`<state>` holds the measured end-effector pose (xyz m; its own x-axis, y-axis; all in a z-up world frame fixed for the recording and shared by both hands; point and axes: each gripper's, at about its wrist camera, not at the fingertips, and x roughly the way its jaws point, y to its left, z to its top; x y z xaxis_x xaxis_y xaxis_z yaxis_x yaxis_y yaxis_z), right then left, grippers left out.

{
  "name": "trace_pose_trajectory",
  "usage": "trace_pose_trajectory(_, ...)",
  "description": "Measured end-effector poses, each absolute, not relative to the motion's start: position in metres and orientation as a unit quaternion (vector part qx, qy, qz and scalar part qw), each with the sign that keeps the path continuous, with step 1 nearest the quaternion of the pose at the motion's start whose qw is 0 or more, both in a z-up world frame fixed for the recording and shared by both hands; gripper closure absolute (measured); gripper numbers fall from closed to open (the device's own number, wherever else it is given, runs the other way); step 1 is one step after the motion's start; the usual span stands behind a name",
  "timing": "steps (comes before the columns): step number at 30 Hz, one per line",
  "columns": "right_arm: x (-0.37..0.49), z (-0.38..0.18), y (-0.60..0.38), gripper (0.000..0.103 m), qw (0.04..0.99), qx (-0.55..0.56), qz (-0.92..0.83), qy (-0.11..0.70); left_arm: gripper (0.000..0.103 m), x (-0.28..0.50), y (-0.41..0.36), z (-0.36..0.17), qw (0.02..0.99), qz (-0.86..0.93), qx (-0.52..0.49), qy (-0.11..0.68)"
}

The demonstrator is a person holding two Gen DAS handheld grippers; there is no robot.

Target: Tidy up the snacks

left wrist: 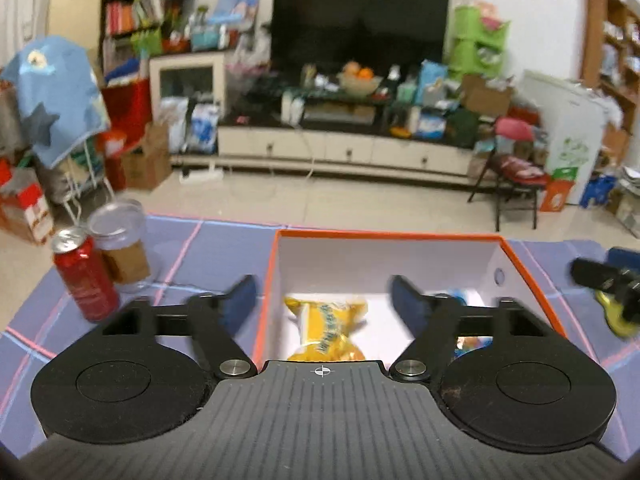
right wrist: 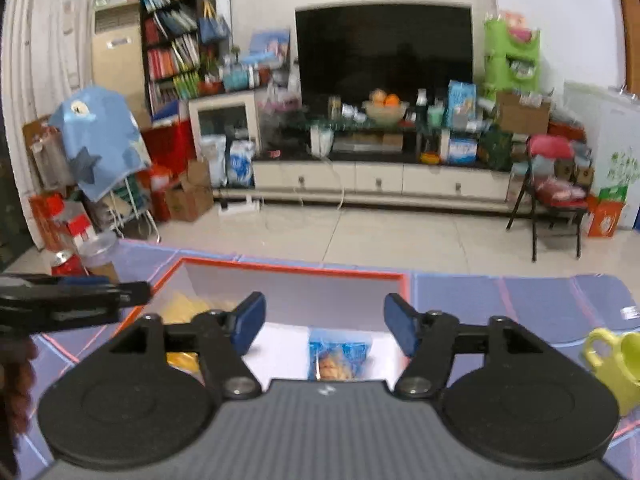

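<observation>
Both claws stand open and empty above the orange-rimmed, white-lined cardboard box (left wrist: 520, 258) near the bench's far edge. The yellow snack packet (left wrist: 326, 326) lies in it directly below the left claw (left wrist: 323, 298) — long axis pointing away. The blue packet (right wrist: 338, 354) sits under the right claw (right wrist: 325, 322); remaining loose snacks are seemingly out of view.

red can (left wrist: 85, 280) beside clear jar (left wrist: 120, 240) | green mug (right wrist: 614, 364) | dark TV (right wrist: 384, 52)

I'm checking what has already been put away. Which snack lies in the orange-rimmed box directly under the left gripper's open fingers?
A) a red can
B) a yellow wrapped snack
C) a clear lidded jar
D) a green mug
B: in the left wrist view, the yellow wrapped snack lies on the white floor of the orange-rimmed box, below the open left gripper.
</observation>
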<state>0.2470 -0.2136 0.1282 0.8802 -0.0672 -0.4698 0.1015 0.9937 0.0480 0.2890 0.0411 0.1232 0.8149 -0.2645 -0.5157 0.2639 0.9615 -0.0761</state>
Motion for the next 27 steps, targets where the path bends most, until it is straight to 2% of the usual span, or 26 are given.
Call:
trace_pose_trajectory(2,0.208,0.124,-0.226,0.031,0.971,0.027,-0.061,0.23,0.052,0.264,0.064,0.117,0.953,-0.147,0.004,0.265)
trace_pose_trajectory(9,0.088,0.064,-0.241,0.026,0.939,0.113,-0.111,0.305,0.054,0.222,0.103,0.07,0.926,-0.226,0.037,0.299)
trace_pose_trajectory(12,0.06,0.042,-0.236,0.012,0.921,0.173,-0.127,0.324,0.058,0.219,0.094,0.05,0.914,-0.255,0.054,0.31)
trace_pose_trajectory(13,0.055,0.038,-0.232,0.008,0.919,0.179,-0.139,0.323,0.058,0.218,0.091,0.045,0.91,-0.267,0.053,0.312)
trace_pose_trajectory(18,0.052,0.036,-0.21,0.008,0.928,0.143,-0.164,0.303,0.057,0.21,0.073,0.03,0.896,-0.299,0.105,0.311)
trace_pose_trajectory(27,0.069,0.005,-0.207,0.009,0.909,0.157,-0.175,0.343,0.054,0.198,0.058,0.018,0.874,-0.342,0.131,0.319)
